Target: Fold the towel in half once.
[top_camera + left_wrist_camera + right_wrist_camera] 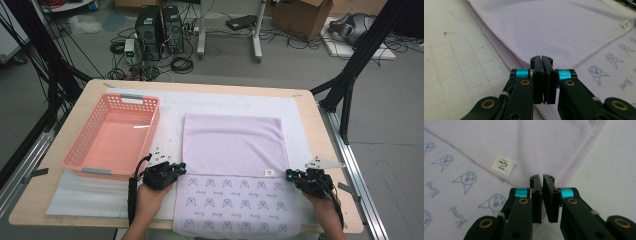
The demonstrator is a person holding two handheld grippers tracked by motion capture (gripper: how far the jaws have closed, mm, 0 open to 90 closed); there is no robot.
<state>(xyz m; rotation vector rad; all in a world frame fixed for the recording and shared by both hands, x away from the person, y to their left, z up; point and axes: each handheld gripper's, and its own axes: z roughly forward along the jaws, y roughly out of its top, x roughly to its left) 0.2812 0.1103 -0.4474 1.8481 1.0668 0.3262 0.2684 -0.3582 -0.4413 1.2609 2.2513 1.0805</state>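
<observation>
A lilac towel (232,145) lies on the table with its plain side folded over the half printed with small blue faces (235,205). My left gripper (182,167) sits at the left corner of the plain flap. In the left gripper view its jaws (541,58) are pressed together over that corner of the towel (554,27). My right gripper (289,175) is at the flap's right corner. In the right gripper view its jaws (542,177) pinch the hemmed corner of the towel (544,142), next to a white label (503,164).
A pink plastic basket (82,135) stands left of the towel, close to my left gripper. A white mat (90,197) covers the wooden table. The towel's printed end hangs over the table's front edge (30,220). Black frame posts flank the table.
</observation>
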